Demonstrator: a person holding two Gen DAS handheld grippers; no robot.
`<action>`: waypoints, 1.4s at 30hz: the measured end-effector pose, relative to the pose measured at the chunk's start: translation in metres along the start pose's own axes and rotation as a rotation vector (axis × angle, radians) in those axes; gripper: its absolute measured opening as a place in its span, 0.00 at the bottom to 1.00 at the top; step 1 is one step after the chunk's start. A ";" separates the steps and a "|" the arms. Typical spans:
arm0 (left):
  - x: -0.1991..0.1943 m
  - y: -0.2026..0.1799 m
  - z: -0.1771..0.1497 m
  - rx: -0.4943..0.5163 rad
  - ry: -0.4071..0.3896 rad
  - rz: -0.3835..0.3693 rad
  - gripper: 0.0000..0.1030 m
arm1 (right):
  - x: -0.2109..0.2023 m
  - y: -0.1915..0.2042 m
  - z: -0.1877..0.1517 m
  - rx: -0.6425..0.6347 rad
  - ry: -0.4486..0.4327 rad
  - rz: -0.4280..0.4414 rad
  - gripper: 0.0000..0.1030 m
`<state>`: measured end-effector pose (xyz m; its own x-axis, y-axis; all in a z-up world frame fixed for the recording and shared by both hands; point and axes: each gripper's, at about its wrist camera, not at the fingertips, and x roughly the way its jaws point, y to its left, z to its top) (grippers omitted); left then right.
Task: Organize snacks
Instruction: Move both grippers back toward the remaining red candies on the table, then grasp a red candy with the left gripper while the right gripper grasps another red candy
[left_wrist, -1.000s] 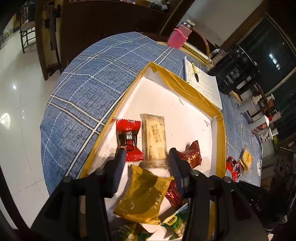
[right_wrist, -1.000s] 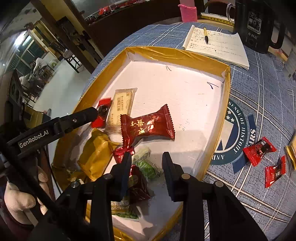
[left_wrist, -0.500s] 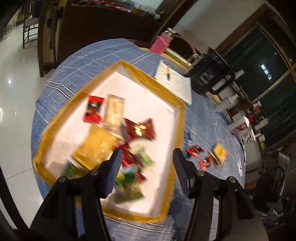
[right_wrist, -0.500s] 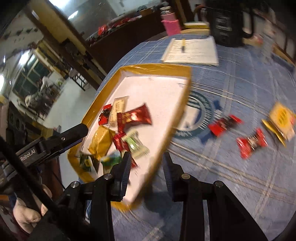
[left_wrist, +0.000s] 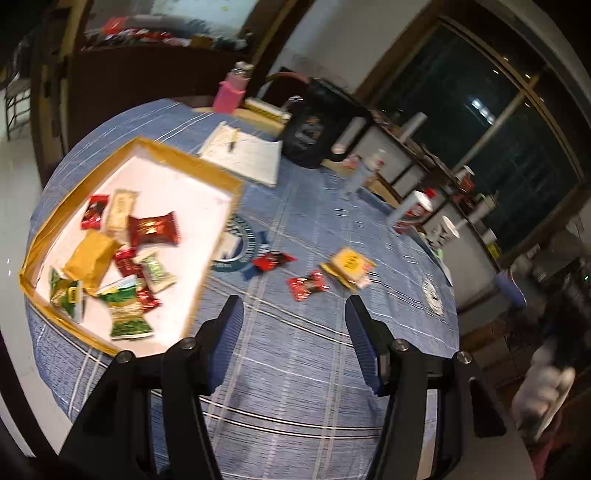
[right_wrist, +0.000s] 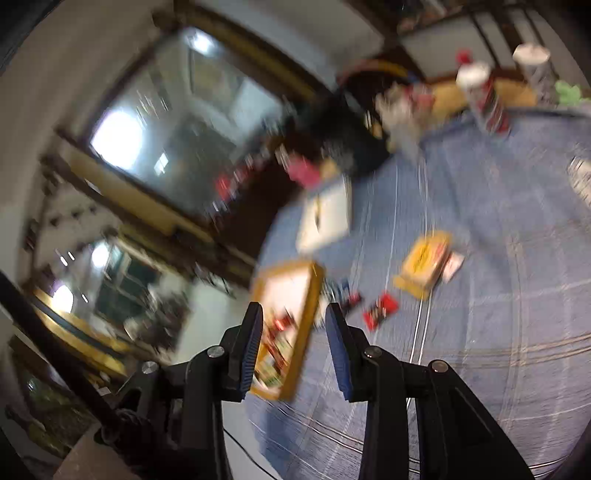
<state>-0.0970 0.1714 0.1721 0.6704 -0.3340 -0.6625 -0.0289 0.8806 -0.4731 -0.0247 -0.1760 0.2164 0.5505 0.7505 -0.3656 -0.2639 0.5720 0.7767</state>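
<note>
A shallow tray with a gold rim (left_wrist: 218, 258) lies on the blue checked tablecloth and holds several snack packets, among them a dark red one (left_wrist: 153, 229) and a gold one (left_wrist: 92, 258). Two red snack packets (left_wrist: 271, 260) (left_wrist: 307, 287) and a yellow packet (left_wrist: 349, 264) lie on the cloth right of the tray. My left gripper (left_wrist: 295, 325) is open and empty, high above the cloth in front of them. My right gripper (right_wrist: 293, 328) is open and empty; its view is blurred but shows the tray (right_wrist: 312, 295), a red packet (right_wrist: 380, 310) and the yellow packet (right_wrist: 424, 264).
A notepad with a pen (left_wrist: 243, 153), a pink bottle (left_wrist: 231, 92), a black kettle (left_wrist: 317, 127) and several bottles (left_wrist: 413, 205) stand along the table's far side. The tablecloth (left_wrist: 295, 369) runs to the near edge.
Both grippers have pulled up and back from the tray, empty and open. The left view has swung right toward the loose packets; the right view is swinging fast and is blurred.
</note>
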 end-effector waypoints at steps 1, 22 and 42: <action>-0.003 -0.008 -0.001 0.012 -0.006 -0.006 0.57 | -0.015 0.003 0.005 0.003 -0.023 0.032 0.35; -0.017 -0.026 0.000 0.090 -0.024 0.031 0.57 | -0.006 -0.007 0.017 -0.030 -0.036 -0.072 0.35; 0.086 0.041 0.031 0.205 0.183 0.069 0.58 | 0.232 -0.083 -0.060 0.151 0.321 -0.454 0.35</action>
<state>-0.0178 0.1892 0.1133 0.5263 -0.3095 -0.7920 0.0935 0.9468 -0.3079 0.0771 -0.0296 0.0369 0.3078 0.5170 -0.7987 0.0717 0.8245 0.5613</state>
